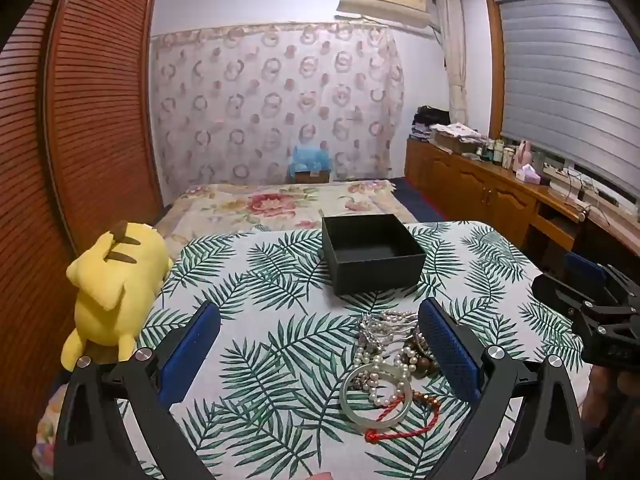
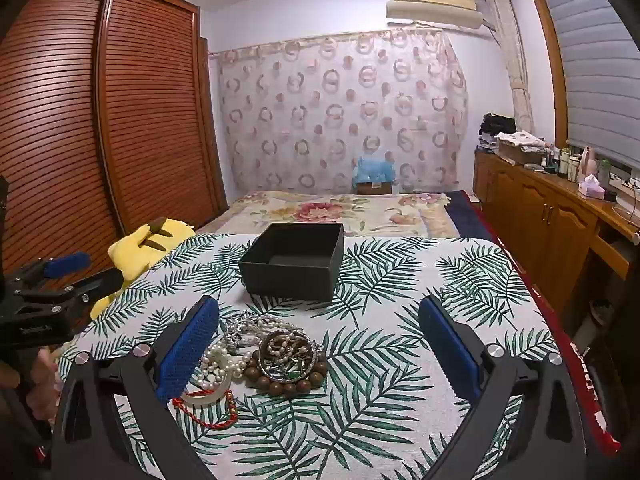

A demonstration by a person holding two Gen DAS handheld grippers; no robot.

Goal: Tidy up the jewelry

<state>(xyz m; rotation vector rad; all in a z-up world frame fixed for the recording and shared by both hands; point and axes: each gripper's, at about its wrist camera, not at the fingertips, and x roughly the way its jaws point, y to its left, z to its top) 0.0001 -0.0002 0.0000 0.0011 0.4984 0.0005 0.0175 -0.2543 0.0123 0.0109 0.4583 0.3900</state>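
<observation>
A heap of jewelry (image 1: 390,360) lies on the palm-leaf tablecloth (image 1: 256,280): pearl strands, silver chains, a pale jade bangle (image 1: 376,394), a red cord bracelet (image 1: 404,420) and a wooden bead bracelet (image 2: 288,380). Behind the heap stands an open, empty black box (image 1: 372,256). My left gripper (image 1: 319,306) is open just above the cloth, the heap beside its right finger. My right gripper (image 2: 318,303) is open too, with the jewelry heap (image 2: 260,356) against the inside of its left finger. Neither holds anything. Each gripper appears at the edge of the other's view.
A yellow plush toy (image 1: 112,292) lies at the table's left edge. Beyond the table is a bed with a floral cover (image 2: 336,212). Slatted wooden wardrobe doors (image 2: 120,120) stand at the left, and a cluttered wooden sideboard (image 2: 560,208) runs along the right.
</observation>
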